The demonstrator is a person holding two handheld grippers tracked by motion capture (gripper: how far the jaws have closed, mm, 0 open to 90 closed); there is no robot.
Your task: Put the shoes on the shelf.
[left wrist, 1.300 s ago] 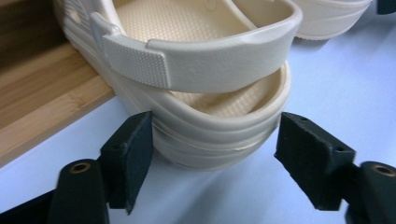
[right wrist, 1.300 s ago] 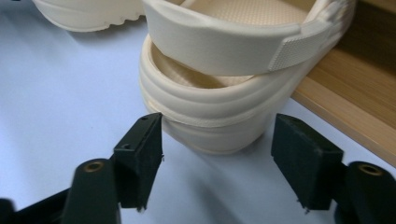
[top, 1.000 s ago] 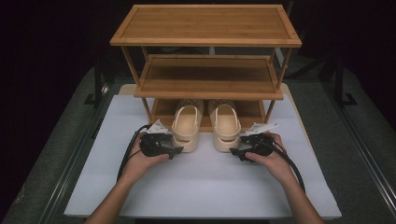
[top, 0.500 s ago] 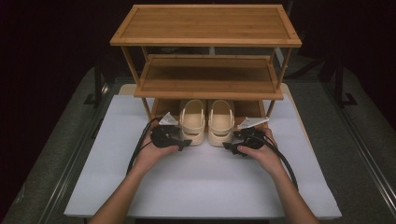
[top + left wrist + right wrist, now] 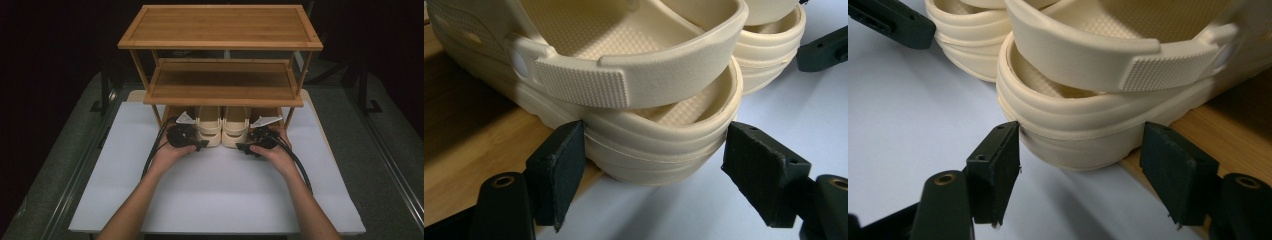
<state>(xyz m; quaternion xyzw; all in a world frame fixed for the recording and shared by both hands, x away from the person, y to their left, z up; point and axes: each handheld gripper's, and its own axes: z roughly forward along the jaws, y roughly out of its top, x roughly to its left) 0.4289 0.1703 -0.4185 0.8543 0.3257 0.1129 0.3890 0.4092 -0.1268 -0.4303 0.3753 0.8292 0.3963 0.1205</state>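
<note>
Two cream clogs stand side by side with their toes under the bamboo shoe rack (image 5: 220,25) and their heels toward me. My left gripper (image 5: 201,143) holds the heel of the left clog (image 5: 209,131). In the left gripper view the gripper (image 5: 654,155) has its jaws wide around that left clog (image 5: 649,135), both pads against the heel's sides. My right gripper (image 5: 243,146) grips the right clog (image 5: 235,131) the same way. In the right gripper view the gripper (image 5: 1080,155) has its pads on the right clog (image 5: 1083,125). The toes are hidden under the middle shelf.
The rack's lowest board (image 5: 464,150) lies under the clogs' front halves, and their heels overhang the white mat (image 5: 210,200). The middle shelf (image 5: 222,82) sits low over the clogs. Rack posts (image 5: 156,117) stand just outside each hand. Dark floor surrounds the table.
Both hands have slid forward toward the rack with the clogs between the jaws. The clogs now sit deeper under the middle shelf and closer together.
</note>
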